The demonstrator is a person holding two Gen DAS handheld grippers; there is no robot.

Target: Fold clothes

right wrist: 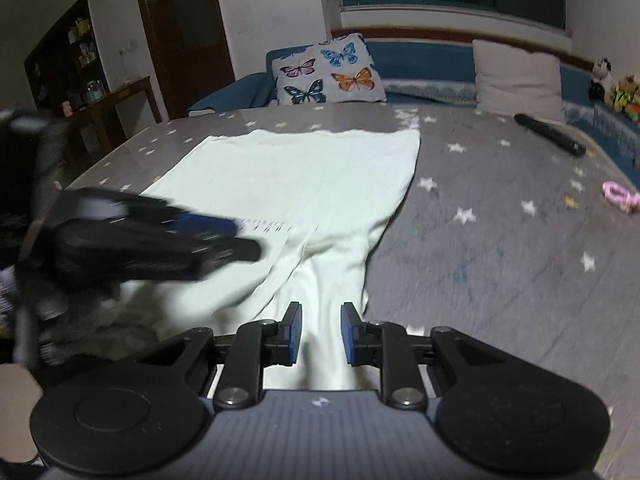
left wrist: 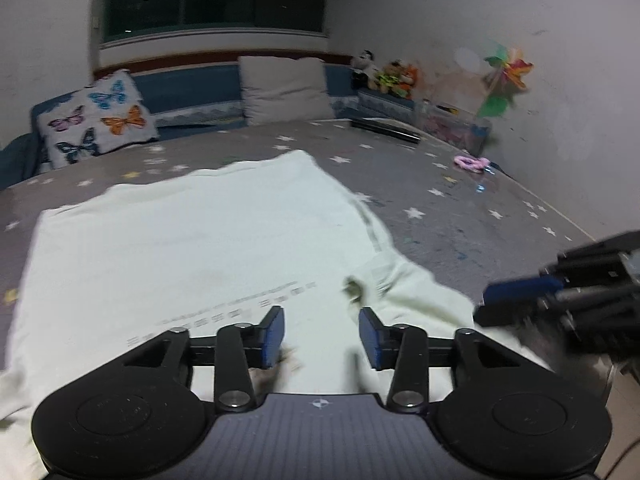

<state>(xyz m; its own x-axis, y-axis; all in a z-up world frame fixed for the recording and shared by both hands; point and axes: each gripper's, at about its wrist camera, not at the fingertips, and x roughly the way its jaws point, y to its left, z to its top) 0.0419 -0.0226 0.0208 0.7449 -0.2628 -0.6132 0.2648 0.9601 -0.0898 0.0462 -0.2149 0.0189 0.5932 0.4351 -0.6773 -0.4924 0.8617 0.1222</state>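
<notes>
A pale cream garment [left wrist: 192, 240] lies spread on the grey star-print bed cover [left wrist: 460, 216], with a line of small print across it and a bunched, wrinkled part at its near right. My left gripper [left wrist: 322, 336] is open, low over the garment's near edge, with cloth showing between its blue pads. My right gripper [right wrist: 320, 334] is open over the bunched near end of the garment [right wrist: 312, 184], cloth running between its pads. Each gripper shows blurred in the other's view: the right one [left wrist: 560, 296], the left one [right wrist: 160, 236].
A butterfly pillow [left wrist: 96, 120] and a plain grey pillow [left wrist: 284, 88] lean at the bed's far side. A black remote-like object [right wrist: 550, 134], a pink item [right wrist: 620, 196], plush toys [left wrist: 384, 74] and a pinwheel [left wrist: 506, 80] sit to the right. A dark shelf [right wrist: 84, 76] stands left.
</notes>
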